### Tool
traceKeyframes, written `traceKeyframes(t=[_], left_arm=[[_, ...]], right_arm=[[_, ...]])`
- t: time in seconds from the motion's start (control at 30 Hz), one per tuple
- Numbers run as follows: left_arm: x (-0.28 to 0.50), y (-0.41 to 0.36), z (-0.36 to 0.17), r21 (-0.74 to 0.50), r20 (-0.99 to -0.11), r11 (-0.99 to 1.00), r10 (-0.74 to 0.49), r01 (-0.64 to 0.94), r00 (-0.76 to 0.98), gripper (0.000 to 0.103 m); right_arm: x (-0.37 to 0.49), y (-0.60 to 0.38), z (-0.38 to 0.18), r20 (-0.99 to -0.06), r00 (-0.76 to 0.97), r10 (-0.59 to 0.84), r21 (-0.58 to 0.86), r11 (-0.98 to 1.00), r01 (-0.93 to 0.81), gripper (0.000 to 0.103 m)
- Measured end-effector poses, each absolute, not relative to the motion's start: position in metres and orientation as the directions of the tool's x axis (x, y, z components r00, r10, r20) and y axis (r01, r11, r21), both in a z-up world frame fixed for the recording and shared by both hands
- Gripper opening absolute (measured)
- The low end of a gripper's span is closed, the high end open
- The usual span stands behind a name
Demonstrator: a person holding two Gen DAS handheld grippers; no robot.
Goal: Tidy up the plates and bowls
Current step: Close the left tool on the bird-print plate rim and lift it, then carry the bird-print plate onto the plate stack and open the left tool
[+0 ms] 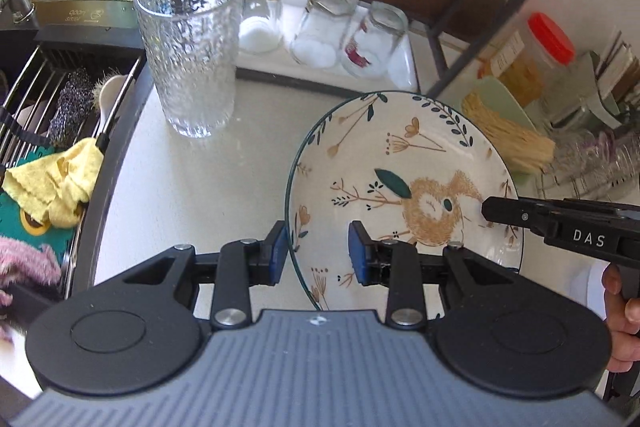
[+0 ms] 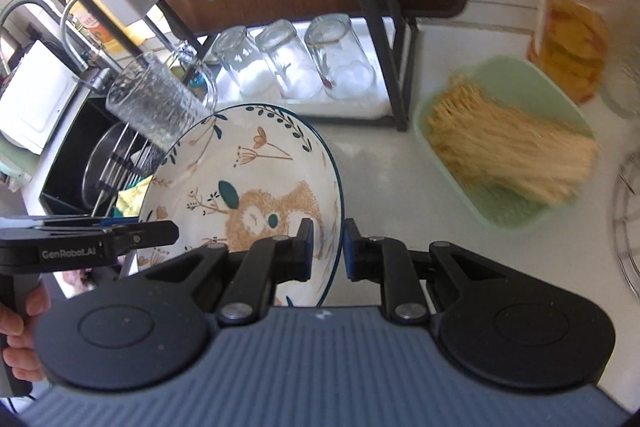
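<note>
Plate (image 1: 400,187) sits gripped at its right rim by right claw (image 2: 327,247), left claw (image 1: 318,253) gaping astride its left rim; next, probably lifting it off the tabletop (image 1: 208,179).

Black linkage fingers (image 1: 276,253) with blue pads, silver screws, grey ribbed body.

surface: white counter (image 1: 208,195), filling the middle of both views
upper left of left view: tall ribbed glass (image 1: 188,47), upright on the counter
top centre: white tray (image 1: 404,67) holding three upturned glasses
right of right view: green container (image 2: 500,143) of dry noodles
upper right: red-lidded jar (image 2: 576,15)
centre: black rack leg (image 2: 404,79) standing on the counter
</note>
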State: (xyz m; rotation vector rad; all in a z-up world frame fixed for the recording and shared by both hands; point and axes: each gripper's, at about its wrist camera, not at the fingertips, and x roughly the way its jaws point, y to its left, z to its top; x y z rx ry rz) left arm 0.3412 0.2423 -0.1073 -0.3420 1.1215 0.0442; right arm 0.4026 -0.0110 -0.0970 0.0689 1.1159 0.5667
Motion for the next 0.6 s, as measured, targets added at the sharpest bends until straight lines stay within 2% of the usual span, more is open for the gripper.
traceKeyframes(t=[0.6], left_arm=[[0.298, 0.186, -0.125, -0.194, -0.934, 0.972, -0.142, -0.133, 0.327, 0.037]], right_arm=[[0.32, -0.052, -0.121, -0.893, 0.222, 0.392, 0.298, 0.883, -0.361, 0.019]])
